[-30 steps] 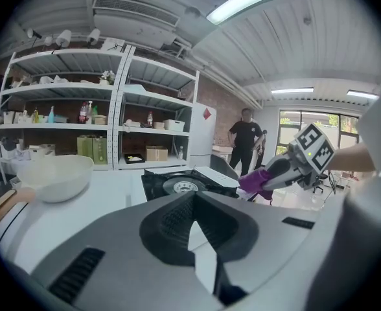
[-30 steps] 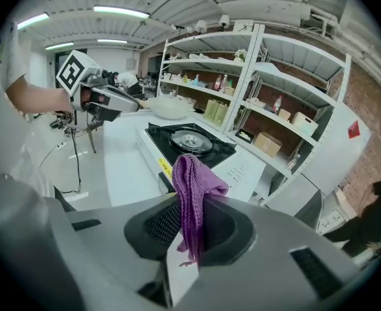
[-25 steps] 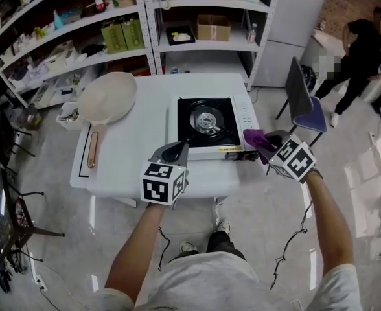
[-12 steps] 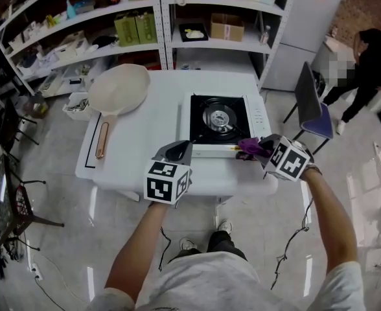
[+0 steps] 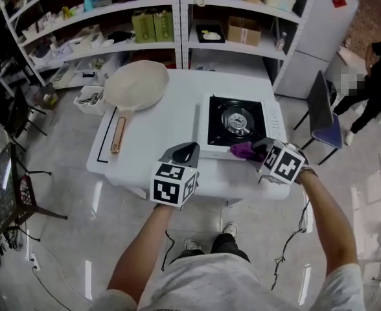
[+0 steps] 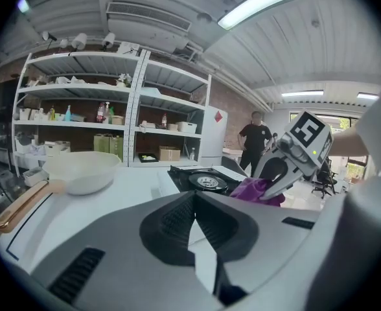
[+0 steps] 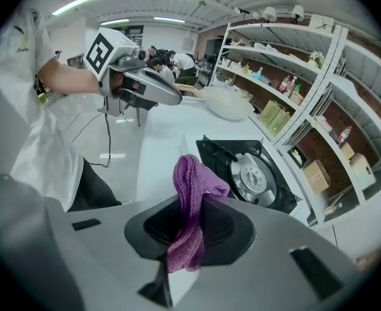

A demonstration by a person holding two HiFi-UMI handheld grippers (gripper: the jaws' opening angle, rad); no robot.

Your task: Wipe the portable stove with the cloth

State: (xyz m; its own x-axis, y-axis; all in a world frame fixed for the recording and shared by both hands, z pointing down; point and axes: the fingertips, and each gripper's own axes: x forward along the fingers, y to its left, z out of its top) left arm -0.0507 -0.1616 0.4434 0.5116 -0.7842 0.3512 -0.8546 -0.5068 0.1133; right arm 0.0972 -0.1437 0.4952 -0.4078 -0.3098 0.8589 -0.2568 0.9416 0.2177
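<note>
I am holding my right tongs (image 5: 256,151), clamped on the cloth (image 5: 242,150), at the stove's (image 5: 236,118) front edge. My left tongs (image 5: 185,153), clenched empty, are hovering over the white table (image 5: 155,138) near shelves (image 5: 145,41).

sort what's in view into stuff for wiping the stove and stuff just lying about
For the job:
portable stove
purple cloth, clamped in the right tool

Just lying about:
cream pan
chair
cardboard box
left tool, shut on nothing
</note>
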